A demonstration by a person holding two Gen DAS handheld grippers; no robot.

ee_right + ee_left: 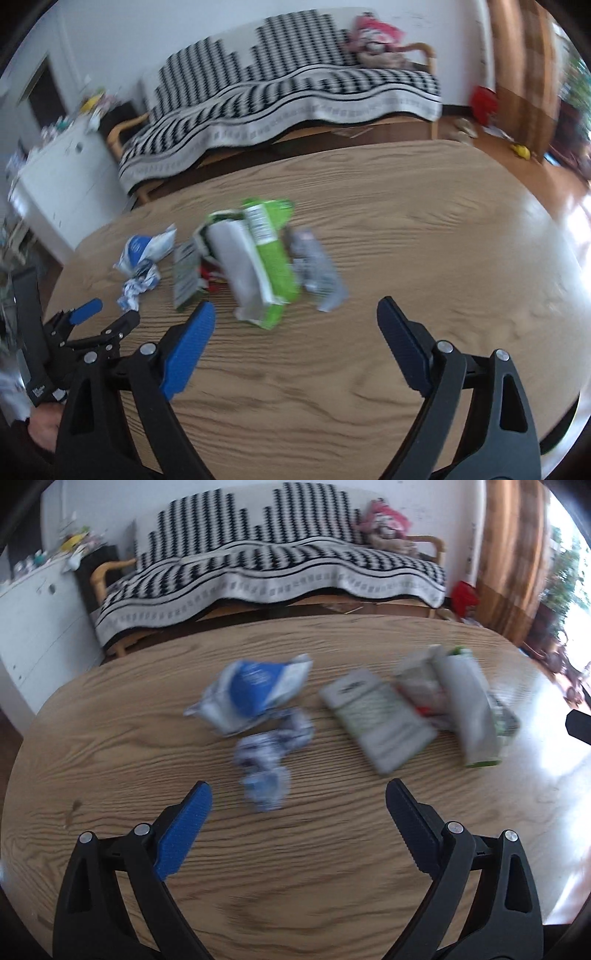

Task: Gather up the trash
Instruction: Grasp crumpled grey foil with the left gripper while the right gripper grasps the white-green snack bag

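With both sets of fingers wide open and empty, you set the left gripper [298, 800] squarely over the crumpled white-and-blue wrapper [267, 760] just ahead on the counter [295, 886], the right gripper [295, 321] over the green packet [266, 258] beyond.

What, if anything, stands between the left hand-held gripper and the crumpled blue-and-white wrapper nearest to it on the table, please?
Nothing visible does. The left hand-held gripper is open and empty, and only bare table lies between its fingers and the crumpled wrapper just ahead. The other trash lies farther back or off to the right.
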